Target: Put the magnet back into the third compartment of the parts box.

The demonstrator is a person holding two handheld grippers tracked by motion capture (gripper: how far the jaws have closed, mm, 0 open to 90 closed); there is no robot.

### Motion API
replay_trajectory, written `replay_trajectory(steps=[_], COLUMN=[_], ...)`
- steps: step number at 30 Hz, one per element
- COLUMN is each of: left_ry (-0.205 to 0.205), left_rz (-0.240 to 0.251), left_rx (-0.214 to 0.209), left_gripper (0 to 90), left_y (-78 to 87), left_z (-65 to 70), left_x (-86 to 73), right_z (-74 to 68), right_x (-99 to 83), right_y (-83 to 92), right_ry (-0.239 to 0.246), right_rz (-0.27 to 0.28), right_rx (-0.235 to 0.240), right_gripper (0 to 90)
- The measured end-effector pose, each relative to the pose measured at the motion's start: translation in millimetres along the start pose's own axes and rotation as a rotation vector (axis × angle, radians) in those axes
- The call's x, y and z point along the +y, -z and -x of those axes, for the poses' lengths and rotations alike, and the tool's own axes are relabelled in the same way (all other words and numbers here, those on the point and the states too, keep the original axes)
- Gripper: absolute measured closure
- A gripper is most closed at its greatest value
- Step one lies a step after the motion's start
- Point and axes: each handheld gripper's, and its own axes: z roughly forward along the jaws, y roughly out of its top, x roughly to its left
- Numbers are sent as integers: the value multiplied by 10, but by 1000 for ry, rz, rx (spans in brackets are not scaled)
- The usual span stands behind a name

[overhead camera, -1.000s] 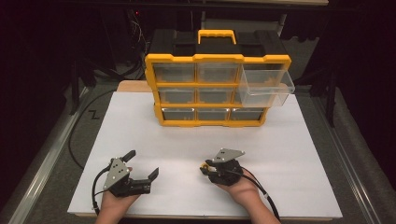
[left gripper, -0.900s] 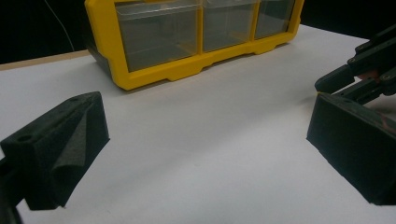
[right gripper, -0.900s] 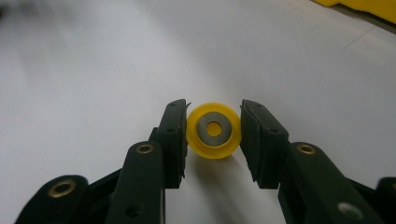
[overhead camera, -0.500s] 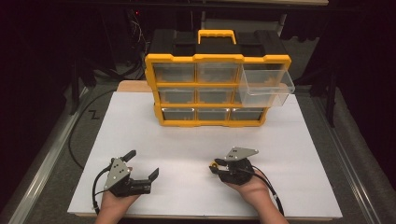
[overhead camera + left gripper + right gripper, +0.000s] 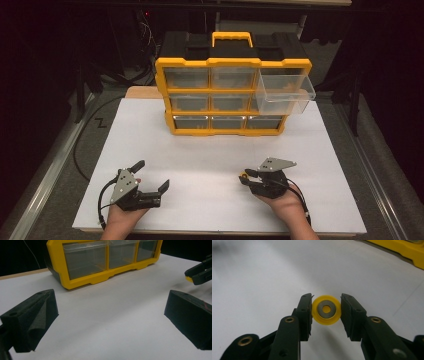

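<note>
Right gripper (image 5: pixel 326 311) clamped on a yellow wheel (image 5: pixel 326 310) w/ grey metal hub — pads press its rim from both sides, wheel held just above the white board (image 5: pixel 210 150), near its front edge. Left gripper (image 5: pixel 152 176) spread wide, nothing between jaws — resting low on board, pointing toward the organizer (image 5: pixel 232 95).

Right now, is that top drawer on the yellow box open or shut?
Open. The clear top-right drawer sticks out in front of the yellow box, while the other drawers sit flush in its frame.
</note>
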Motion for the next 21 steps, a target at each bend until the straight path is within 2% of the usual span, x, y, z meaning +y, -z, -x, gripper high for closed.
replay_trajectory(steps=[9,13,21], left_ry=[-1,0,-2], left_rz=[2,2,1], left_rx=[5,7,-1], left_gripper=[0,0,0], left_y=[-15,-30,-32], left_z=[-13,-32,-25], left_x=[0,0,0], right_z=[70,104,132], right_x=[-14,-17,4], right_y=[-6,-9,-16], right_ry=[-16,-22,9], right_rz=[-37,-83,-162], right_rx=[-10,-9,7], right_gripper=[652,652,652])
